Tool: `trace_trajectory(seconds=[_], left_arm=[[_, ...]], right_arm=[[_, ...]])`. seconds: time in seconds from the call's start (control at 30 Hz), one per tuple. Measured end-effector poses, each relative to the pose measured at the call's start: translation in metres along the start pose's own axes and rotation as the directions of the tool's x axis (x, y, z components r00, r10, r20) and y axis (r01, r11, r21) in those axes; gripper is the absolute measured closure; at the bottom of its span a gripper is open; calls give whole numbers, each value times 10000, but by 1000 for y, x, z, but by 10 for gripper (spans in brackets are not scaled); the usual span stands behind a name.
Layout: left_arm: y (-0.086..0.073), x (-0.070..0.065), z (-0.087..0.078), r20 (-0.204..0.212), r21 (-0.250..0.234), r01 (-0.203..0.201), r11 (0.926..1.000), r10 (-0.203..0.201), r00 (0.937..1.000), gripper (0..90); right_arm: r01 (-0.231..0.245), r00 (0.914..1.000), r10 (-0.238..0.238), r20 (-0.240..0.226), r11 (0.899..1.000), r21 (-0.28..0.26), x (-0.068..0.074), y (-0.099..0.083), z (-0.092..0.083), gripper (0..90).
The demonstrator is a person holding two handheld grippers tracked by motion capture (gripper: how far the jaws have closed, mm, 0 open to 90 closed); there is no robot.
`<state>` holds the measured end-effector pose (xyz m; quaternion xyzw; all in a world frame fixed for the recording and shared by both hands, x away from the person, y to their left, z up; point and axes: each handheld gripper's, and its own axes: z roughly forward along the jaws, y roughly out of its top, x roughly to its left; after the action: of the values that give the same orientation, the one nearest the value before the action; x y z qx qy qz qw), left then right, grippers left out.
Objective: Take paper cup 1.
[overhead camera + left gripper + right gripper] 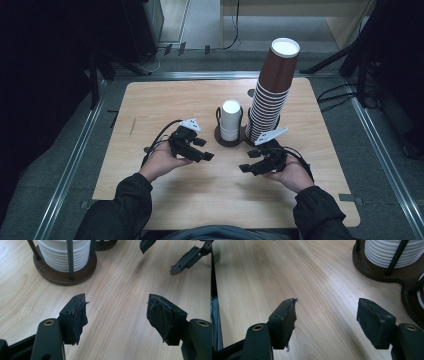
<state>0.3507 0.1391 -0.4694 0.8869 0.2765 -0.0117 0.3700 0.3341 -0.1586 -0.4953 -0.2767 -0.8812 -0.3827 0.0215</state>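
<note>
Dim room around a pale wooden table

The table [150,100] sits on grey floor [75,135] edged by metal rails [70,165]; at 12 o'clock stands light wooden furniture [300,15], at 11 a dark cabinet [135,25], and cables [340,95] trail at 3.

Dark green long sleeves [127,200] are worn on both forearms, gathered in folds at the cuffs. Each hand carries a black two-jaw gripper, the left gripper [206,156] and the right gripper [246,168], each topped by a pale grey three-cornered plate [191,124]. A black cable [161,136] is looped from each. Brass-coloured screw bushings [48,322] are set in the jaw arms, and the pads [79,316] are wrapped in frayed dark tape.
</note>
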Motion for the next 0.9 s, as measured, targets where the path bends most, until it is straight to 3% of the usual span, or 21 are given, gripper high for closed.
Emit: trace_trajectory(seconds=[0.33,0.53,0.63,0.73,0.9], left_arm=[[0,6,-3,267,-373,217,9991,-207,9994,262],[7,8,-4,103,-519,77,9986,-72,9999,255],[13,8,-4,-23,-485,-29,9988,28,10000,219],[21,8,-5,-171,-404,-315,9987,308,9994,205],[39,13,-11,-83,-556,-390,9977,386,9992,196]], right_arm=[[413,9990,-404,-189,9981,455,3,3,9,400],[423,9990,-421,-117,9989,214,4,8,16,438],[558,9984,-559,112,9984,135,5,9,18,466],[339,9982,-335,494,9994,-80,5,11,21,514],[113,9949,-43,1003,9975,-698,7,17,26,579]])
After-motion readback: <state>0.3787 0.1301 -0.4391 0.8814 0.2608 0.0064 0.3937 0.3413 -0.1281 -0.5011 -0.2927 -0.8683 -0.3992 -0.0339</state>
